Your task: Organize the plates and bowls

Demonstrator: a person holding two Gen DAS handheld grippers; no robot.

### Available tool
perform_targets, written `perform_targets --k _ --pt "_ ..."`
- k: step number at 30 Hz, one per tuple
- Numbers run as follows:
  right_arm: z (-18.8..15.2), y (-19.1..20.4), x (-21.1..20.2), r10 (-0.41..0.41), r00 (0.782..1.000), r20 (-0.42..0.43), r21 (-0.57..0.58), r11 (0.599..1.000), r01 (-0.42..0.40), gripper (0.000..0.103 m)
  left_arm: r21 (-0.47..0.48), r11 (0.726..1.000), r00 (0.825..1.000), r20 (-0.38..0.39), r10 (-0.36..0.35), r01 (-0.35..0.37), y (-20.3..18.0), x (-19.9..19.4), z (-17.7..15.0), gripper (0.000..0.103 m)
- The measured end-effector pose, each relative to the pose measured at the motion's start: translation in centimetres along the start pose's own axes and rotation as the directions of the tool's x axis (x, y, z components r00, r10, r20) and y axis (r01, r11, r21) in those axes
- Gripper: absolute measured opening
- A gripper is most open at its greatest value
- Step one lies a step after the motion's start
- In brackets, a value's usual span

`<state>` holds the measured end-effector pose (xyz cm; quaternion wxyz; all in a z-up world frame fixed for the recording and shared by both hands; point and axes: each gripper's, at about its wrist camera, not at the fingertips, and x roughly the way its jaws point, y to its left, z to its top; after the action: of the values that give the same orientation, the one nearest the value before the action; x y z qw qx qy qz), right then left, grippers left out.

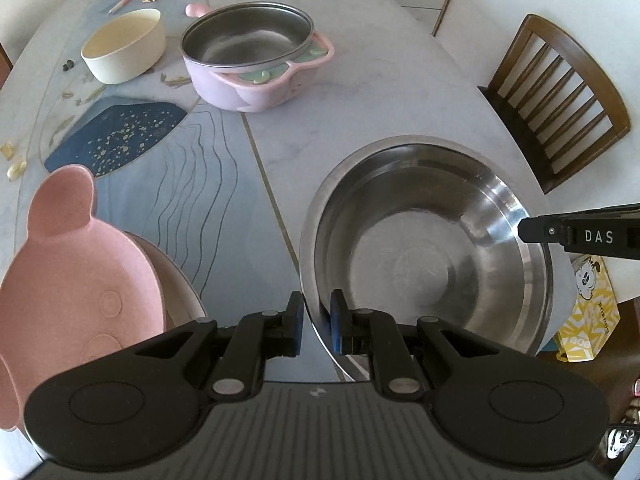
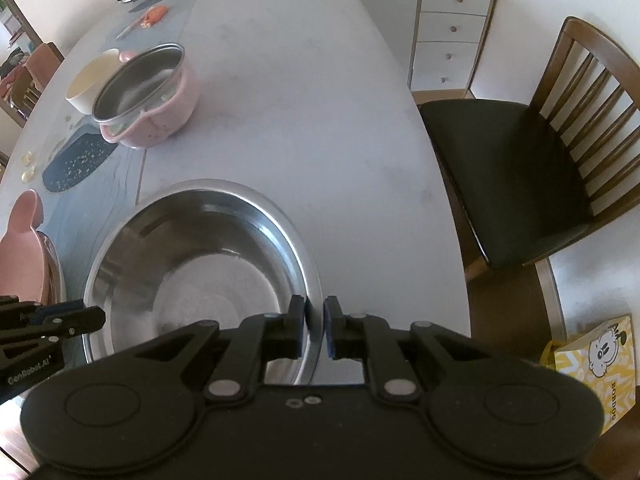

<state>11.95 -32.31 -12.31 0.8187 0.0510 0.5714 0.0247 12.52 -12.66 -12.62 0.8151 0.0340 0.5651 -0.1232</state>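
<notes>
I see a pale oval table [image 1: 360, 92] with a blue patterned inlay, a chair [image 2: 520, 176] at its right side and white drawers [image 2: 452, 24] behind. The steel bowl [image 1: 432, 248] sits near me on the table. My left gripper [image 1: 317, 320] is clamped on its left rim, my right gripper [image 2: 315, 328] on its right rim. A pink plate [image 1: 72, 280] lies left of it, cut off by the frame; whatever is beneath it is mostly hidden. Farther off are a pink pot [image 1: 256, 52] and a cream bowl [image 1: 124, 46]. A yellow bag [image 2: 600, 360] is on the floor.
</notes>
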Motion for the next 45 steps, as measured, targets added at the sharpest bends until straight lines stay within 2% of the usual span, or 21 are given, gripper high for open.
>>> perform_targets --k 10,14,22,29,33,41,45 --pt "0.1 0.2 -0.5 -0.016 1.0 0.003 -0.038 0.999 0.016 0.022 -0.021 0.999 1.0 -0.014 -0.028 0.028 0.5 -0.2 0.2 0.013" --pt "0.1 0.3 -1.6 -0.009 1.0 0.018 -0.054 0.999 0.01 0.023 -0.021 0.999 0.999 -0.009 -0.036 0.036 0.7 -0.5 0.0 0.013" --pt "0.3 1.5 -4.2 0.03 0.997 0.066 -0.102 0.995 -0.023 0.031 0.003 1.0 0.997 0.076 -0.03 0.03 0.9 -3.1 -0.1 0.013" --pt "0.8 3.2 -6.7 0.069 0.991 0.116 -0.162 0.986 -0.05 0.037 -0.004 0.999 0.987 0.159 -0.035 0.036 1.9 -5.8 0.8 0.013" --pt "1.3 4.3 -7.8 0.092 0.985 0.143 -0.188 0.98 -0.064 0.047 -0.015 0.999 0.979 0.202 -0.032 0.036 2.4 -7.1 1.1 0.015" --pt "2.7 6.7 -9.5 0.129 0.973 0.193 -0.239 0.968 -0.081 0.054 -0.048 0.998 0.961 0.276 -0.013 0.027 4.0 -9.3 1.5 0.052" --pt "3.5 8.2 -10.0 0.146 0.963 0.226 -0.271 0.959 -0.081 0.063 -0.054 0.998 0.951 0.31 -0.002 0.02 4.8 -10.3 2.0 0.059"
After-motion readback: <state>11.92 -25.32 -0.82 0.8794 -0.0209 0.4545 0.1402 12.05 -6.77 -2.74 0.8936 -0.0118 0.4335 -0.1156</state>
